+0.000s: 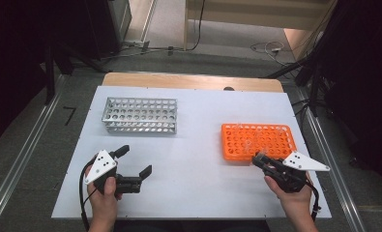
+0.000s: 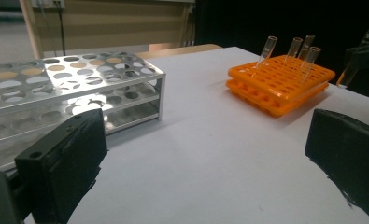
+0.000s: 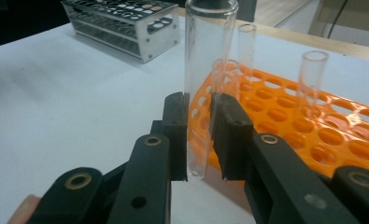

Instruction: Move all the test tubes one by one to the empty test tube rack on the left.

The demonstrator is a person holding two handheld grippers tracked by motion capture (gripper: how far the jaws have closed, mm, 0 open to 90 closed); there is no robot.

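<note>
Right gripper [image 3: 198, 135] clamped on upright clear glass test tube [image 3: 205, 70] beside orange plastic tube rack [image 3: 313, 135]; left gripper [image 1: 134, 160] wide open, empty.

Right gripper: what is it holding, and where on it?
The right gripper clamps a clear glass test tube by its lower part, upright, rounded bottom just below the pads.

— What lies on the tabletop [image 1: 193, 159]?
— Its white sheet carries two racks. The metal rack [image 1: 140, 115] sits toward the far left corner, and the orange rack [image 1: 258, 141] nearer the right edge, well apart from it.
</note>
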